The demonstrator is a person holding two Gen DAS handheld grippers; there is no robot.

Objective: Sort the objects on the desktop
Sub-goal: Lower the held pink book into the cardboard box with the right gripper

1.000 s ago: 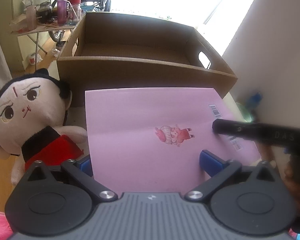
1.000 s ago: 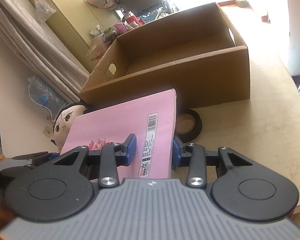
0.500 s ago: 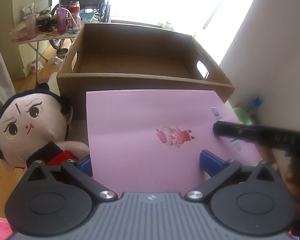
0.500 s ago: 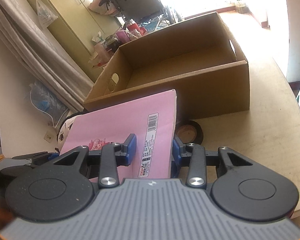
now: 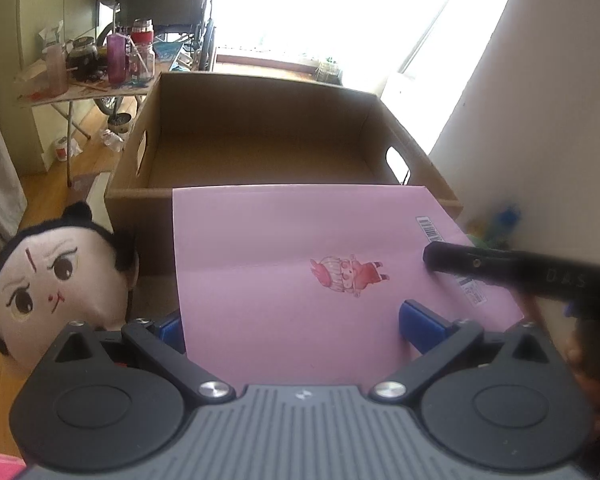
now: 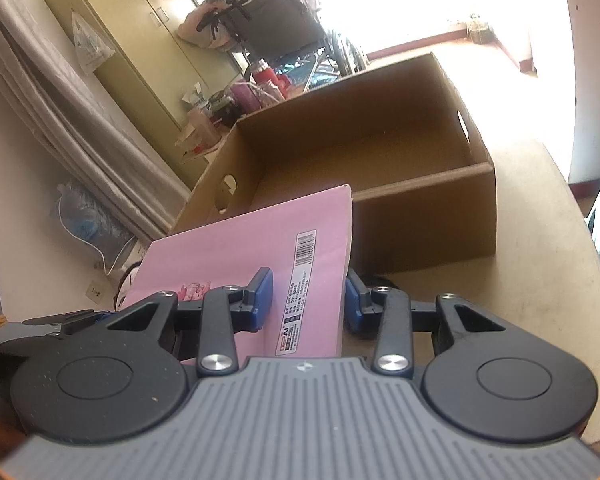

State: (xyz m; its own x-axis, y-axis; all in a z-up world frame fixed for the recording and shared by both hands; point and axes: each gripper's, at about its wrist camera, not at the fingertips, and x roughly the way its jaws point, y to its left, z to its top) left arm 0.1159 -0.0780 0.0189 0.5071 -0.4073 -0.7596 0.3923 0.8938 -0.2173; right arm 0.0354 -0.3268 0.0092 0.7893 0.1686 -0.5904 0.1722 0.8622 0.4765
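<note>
The notebook (image 5: 300, 264) sits between both grippers' fingers, its far edge reaching the cardboard box (image 5: 260, 148) behind it — the plush doll (image 5: 56, 280) lies left, beside the box's front wall.

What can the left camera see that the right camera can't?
Only the left view shows the doll's face and the little cartoon face-on. Only the right view shows the wide tan table and the book's right edge. Both show the pink book held in both tools, left tool and right tool, with the open box behind it.
</note>
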